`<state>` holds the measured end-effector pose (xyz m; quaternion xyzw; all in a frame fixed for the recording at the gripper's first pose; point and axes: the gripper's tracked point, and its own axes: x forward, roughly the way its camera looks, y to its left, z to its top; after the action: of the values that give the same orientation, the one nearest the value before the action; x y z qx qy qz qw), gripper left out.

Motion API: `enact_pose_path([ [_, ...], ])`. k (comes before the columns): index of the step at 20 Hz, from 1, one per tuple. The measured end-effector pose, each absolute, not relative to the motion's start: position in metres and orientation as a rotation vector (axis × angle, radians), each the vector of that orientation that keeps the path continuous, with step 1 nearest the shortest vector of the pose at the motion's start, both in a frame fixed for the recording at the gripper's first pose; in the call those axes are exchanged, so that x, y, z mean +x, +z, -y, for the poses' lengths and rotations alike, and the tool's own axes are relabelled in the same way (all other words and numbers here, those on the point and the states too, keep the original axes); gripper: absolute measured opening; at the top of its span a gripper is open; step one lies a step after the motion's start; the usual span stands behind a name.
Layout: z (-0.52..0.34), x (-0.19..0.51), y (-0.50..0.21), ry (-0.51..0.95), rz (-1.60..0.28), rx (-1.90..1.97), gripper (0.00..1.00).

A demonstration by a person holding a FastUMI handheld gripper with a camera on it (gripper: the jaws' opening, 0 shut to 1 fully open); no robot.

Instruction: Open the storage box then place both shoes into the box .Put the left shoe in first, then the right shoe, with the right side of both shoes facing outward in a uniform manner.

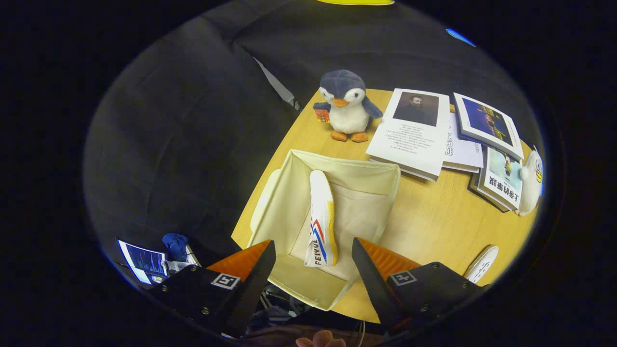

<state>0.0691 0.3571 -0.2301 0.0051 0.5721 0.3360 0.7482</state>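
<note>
Cream fabric storage box (371, 185), open on wooden table (434, 226); white shoe (322, 219) on edge inside, along left wall. Second shoe (482, 262) beside right finger, mostly cut off. Hand-held gripper (313, 262) above near rim, fingers spread, gripping nothing. Plush penguin (346, 105), books (414, 132) beyond.

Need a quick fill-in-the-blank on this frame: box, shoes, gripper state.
1. The storage box on the table is ____.
2. One white shoe lies ____ the box.
3. The gripper is ____, holding nothing.
4. The plush toy beyond the box is a ____.

Missing words: open; inside; open; penguin
</note>
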Motion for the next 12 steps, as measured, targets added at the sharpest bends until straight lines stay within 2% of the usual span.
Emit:
enact_pose_path([
  [7, -0.259, 0.075, -0.203, 0.618, -1.111, 0.018, 0.97],
  [12, -0.178, 0.068, -0.203, 0.484, -1.101, 0.073, 0.97],
])
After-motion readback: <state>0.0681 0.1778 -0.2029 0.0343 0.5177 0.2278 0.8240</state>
